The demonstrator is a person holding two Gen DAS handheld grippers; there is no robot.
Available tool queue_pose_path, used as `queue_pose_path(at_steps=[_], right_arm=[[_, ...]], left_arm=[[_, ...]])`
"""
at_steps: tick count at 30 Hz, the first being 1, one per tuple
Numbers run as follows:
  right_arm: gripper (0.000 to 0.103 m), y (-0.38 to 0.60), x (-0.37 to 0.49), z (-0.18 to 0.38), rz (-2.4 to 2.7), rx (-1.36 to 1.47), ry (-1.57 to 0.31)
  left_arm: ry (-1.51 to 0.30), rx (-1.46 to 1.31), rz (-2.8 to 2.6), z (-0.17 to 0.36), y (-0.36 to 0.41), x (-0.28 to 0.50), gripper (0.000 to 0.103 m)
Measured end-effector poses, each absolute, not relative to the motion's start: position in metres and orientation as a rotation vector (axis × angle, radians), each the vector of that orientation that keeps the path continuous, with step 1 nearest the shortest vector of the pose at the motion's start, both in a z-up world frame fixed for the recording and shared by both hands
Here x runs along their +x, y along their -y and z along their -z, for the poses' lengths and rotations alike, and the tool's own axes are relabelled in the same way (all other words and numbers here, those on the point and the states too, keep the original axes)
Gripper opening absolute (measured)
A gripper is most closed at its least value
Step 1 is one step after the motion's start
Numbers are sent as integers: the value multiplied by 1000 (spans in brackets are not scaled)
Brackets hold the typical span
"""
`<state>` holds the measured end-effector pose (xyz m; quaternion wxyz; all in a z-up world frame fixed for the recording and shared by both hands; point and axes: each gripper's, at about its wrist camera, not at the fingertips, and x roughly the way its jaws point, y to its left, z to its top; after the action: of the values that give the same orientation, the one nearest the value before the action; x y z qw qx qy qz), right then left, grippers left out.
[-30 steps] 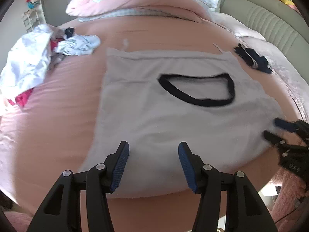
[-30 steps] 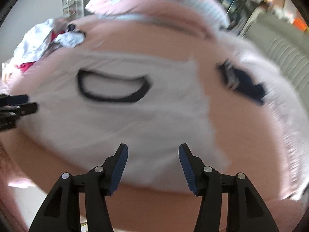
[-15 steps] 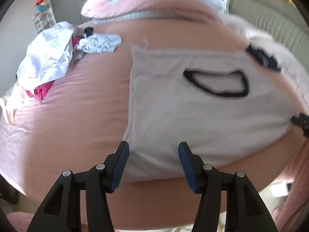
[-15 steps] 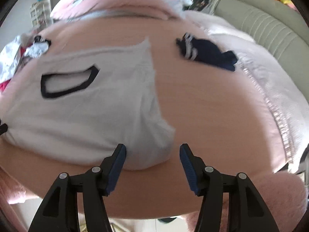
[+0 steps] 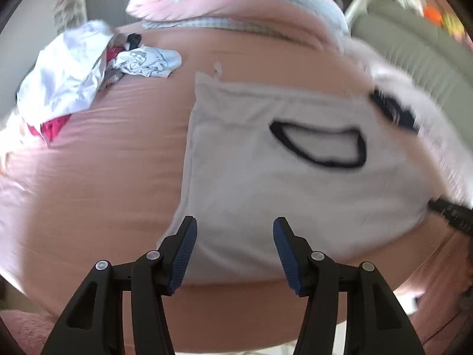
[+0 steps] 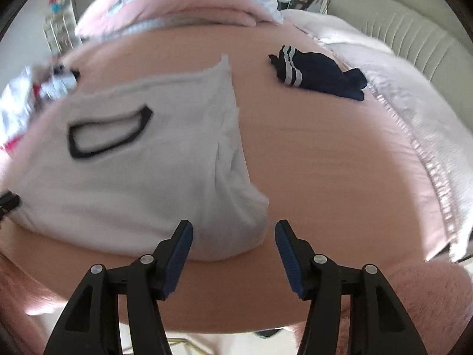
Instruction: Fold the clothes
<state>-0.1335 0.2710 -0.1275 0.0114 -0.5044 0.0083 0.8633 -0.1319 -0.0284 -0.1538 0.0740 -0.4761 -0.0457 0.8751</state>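
A white T-shirt (image 5: 266, 183) with a dark collar (image 5: 320, 143) lies flat on the pink bed (image 5: 103, 177), its sides folded in. My left gripper (image 5: 233, 235) hovers open above the shirt's near left corner, nothing between its blue pads. In the right wrist view the same T-shirt (image 6: 142, 171) fills the left half, and my right gripper (image 6: 233, 238) stands open above its near right corner, where the fabric bunches. The right gripper's tip (image 5: 452, 216) shows at the right edge of the left wrist view.
A pile of crumpled white, pink and grey clothes (image 5: 74, 88) lies at the bed's far left. A folded navy garment with white stripes (image 6: 319, 74) sits at the far right. Pink bedding (image 6: 183, 9) is heaped at the head; a grey padded headboard (image 6: 414, 29) lies right.
Both grippers have shifted apart along the shirt's near edge, the left toward its left corner and the right toward its right corner. Both stayed open.
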Motion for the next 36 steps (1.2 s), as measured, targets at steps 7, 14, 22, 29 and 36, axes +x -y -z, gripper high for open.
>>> queue_pose_path(at_steps=[7,14,22,29,36], right_arm=[[59,-285,-205,88,-2785,-1659,-6],[59,-293,-315,112,-2735,-1807,-54],[59,-304,-380,167,-2666,-1922,-172],[46,-291,-410,174,-2770,-1819,-132],[10,-272,-415,170,-2812,-1852,-70]], left_arm=[[316,-1459,-2502,143,51,-206,51],[312,-1487,-2494,160,68,-299,51],[391,-1517,-2412,192,75,-363,51],[319,-1503,-2390,206,54,-376,51],[273,-1496,-2424,201,42,-380,6]])
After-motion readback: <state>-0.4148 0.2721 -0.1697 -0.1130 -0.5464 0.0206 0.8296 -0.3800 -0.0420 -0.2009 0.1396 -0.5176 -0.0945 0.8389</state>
